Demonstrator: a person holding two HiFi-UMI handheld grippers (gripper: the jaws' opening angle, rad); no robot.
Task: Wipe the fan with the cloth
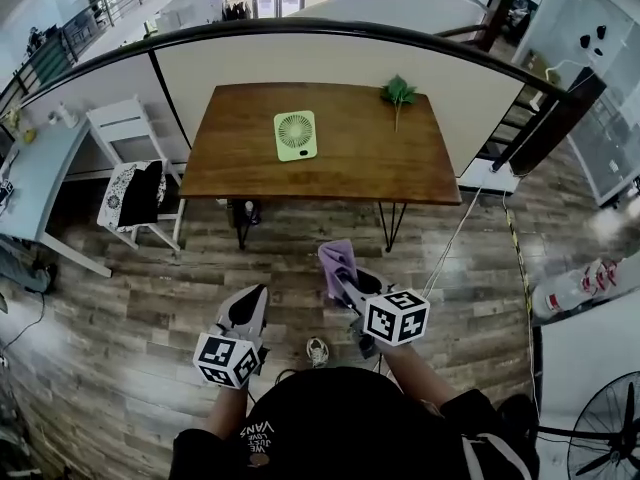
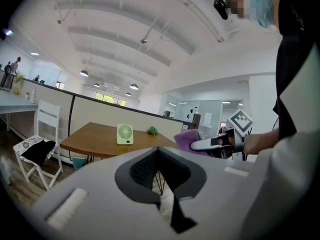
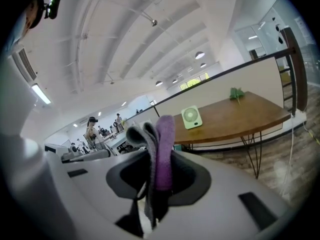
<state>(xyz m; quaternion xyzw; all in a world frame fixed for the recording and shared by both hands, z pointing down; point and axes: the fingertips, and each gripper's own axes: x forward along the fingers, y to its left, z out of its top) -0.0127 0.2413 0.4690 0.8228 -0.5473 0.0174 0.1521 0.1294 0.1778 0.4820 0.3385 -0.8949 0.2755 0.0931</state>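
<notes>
A small light-green fan [image 1: 296,134] stands on the brown wooden table [image 1: 420,168]; it also shows far off as the fan [image 2: 124,134] and the fan [image 3: 190,117]. My right gripper [image 1: 340,273] is over the floor, well short of the table, shut on a folded purple-and-grey cloth [image 1: 336,261]. The cloth [image 3: 159,154] sticks up between its jaws. My left gripper [image 1: 250,303] is beside it at the left, shut and empty, jaws together. The cloth [image 2: 189,138] shows from that side too.
A green leafy sprig [image 1: 399,92] lies at the table's far right. A white chair [image 1: 135,173] with dark cloth on it stands left of the table, next to a pale desk [image 1: 40,178]. A curved partition [image 1: 330,43] runs behind the table. A standing fan [image 1: 610,433] is at bottom right.
</notes>
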